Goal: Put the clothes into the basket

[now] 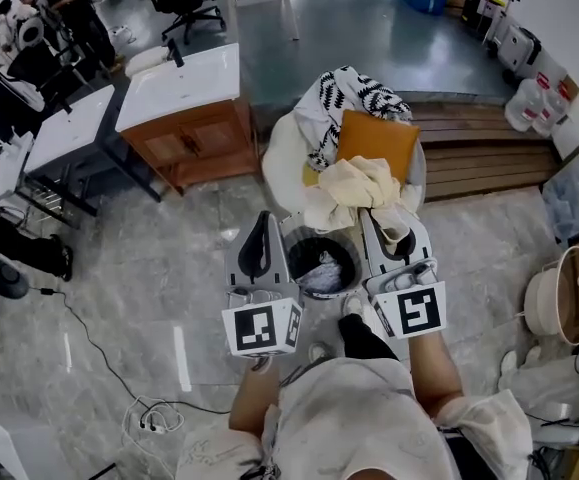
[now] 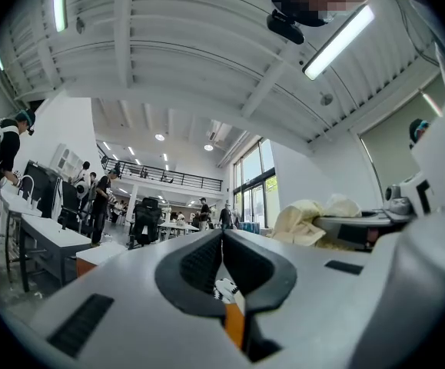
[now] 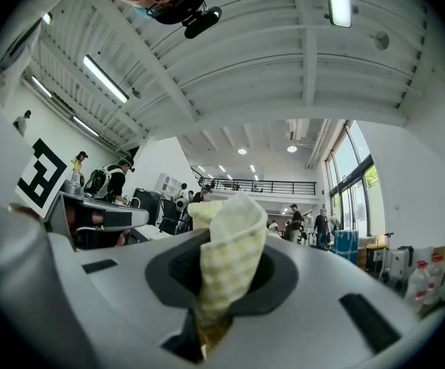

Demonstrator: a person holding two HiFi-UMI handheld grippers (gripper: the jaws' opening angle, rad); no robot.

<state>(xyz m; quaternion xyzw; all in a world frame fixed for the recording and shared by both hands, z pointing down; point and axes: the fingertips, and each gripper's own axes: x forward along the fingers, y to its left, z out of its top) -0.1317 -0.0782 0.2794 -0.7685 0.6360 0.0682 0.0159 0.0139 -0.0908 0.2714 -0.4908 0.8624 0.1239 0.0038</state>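
- I am gripping a pale yellow checked cloth (image 3: 230, 260) in my right claw (image 1: 387, 223). Its jaws are pressing on the fabric, parted only by the thickness of the fold, and the cloth is sticking up out of them.
- I am holding my left claw (image 1: 265, 220) pinched shut, tips touching, with nothing in it.
- The basket (image 1: 321, 240), black and round, is sitting on the floor (image 1: 169, 268) between my two claws. The left claw is at its 9 o'clock and the right claw at its 3 o'clock.
- Something crumpled and whitish (image 1: 319, 273) is lying inside the basket.
- The other clothes are piled in a white tub (image 1: 279, 163) at the basket's 12 o'clock. A black-and-white patterned garment (image 1: 344, 93) is lying at the far side, with an orange piece (image 1: 374, 143) just in front of it.
- The loose end of my yellow cloth is draping over the near edge of that pile and touching the orange piece.
- A wooden cabinet (image 1: 194, 133) with a white top is standing at 10 o'clock from the basket.
- Wooden steps (image 1: 489, 153) are running along at 2 o'clock.
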